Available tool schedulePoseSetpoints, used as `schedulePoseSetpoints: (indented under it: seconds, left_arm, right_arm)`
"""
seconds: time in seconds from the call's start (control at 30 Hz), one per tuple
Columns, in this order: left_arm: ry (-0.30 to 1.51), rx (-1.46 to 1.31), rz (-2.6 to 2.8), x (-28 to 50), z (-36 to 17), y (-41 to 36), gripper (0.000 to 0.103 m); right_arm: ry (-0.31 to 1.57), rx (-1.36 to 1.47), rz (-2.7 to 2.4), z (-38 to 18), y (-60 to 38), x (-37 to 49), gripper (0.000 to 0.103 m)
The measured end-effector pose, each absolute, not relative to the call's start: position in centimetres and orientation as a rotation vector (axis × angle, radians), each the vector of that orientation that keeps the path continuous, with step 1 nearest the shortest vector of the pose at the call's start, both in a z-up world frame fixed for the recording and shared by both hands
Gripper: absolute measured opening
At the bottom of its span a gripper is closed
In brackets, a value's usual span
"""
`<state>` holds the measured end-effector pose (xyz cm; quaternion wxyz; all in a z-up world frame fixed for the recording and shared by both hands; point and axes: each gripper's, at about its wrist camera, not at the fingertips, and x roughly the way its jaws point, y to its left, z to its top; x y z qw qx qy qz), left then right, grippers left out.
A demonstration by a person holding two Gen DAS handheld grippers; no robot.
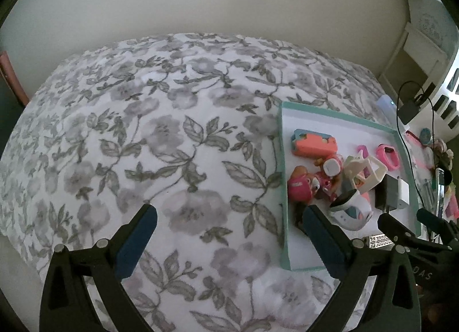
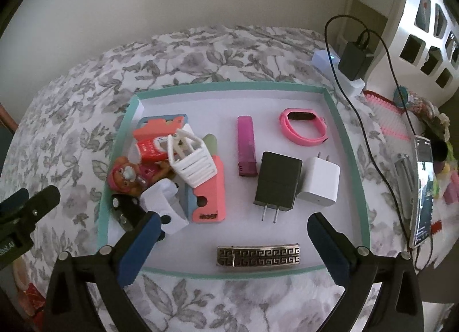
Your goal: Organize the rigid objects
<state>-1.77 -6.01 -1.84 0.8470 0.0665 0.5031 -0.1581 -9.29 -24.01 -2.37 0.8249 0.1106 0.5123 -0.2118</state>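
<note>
Both jaws stand apart and empty — your left gripper (image 1: 226, 234) over the floral bedspread (image 1: 160, 137), your right gripper (image 2: 232, 231) above the tray (image 2: 347, 142). Chargers (image 2: 279, 181), pink band (image 2: 304, 126) and hair clip (image 2: 258, 254) lie neatly spaced; the toy pile (image 2: 172, 165) on the tray's left side remains jumbled — roughly half done.

A floral bedspread (image 2: 229, 297) covered the bed. At the far right, a black charger (image 2: 353, 60) sat plugged in; nearer, a phone (image 2: 421, 188) lay on the right.
</note>
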Motion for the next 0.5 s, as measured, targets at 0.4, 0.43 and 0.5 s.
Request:
schedulePoseSetpoints:
  seconds: [0.4, 0.43, 0.5]
  left_arm:
    - [1.039, 0.185, -0.302, -2.4, -1.48, -5.8, 0.101]
    - [1.038, 0.189, -0.299, -2.42, -1.49, -5.8, 0.101]
    - [1.04, 0.193, -0.296, -2.47, -1.5, -5.88, 0.101]
  right_arm:
    - [1.073, 0.223, -0.456, -1.85, -23.49, -9.62, 0.103]
    - [1.07, 0.221, -0.457, -1.8, -23.47, -9.63, 0.103]
    - [1.066, 0.22, -0.456, -1.75, -23.43, -9.66, 0.103]
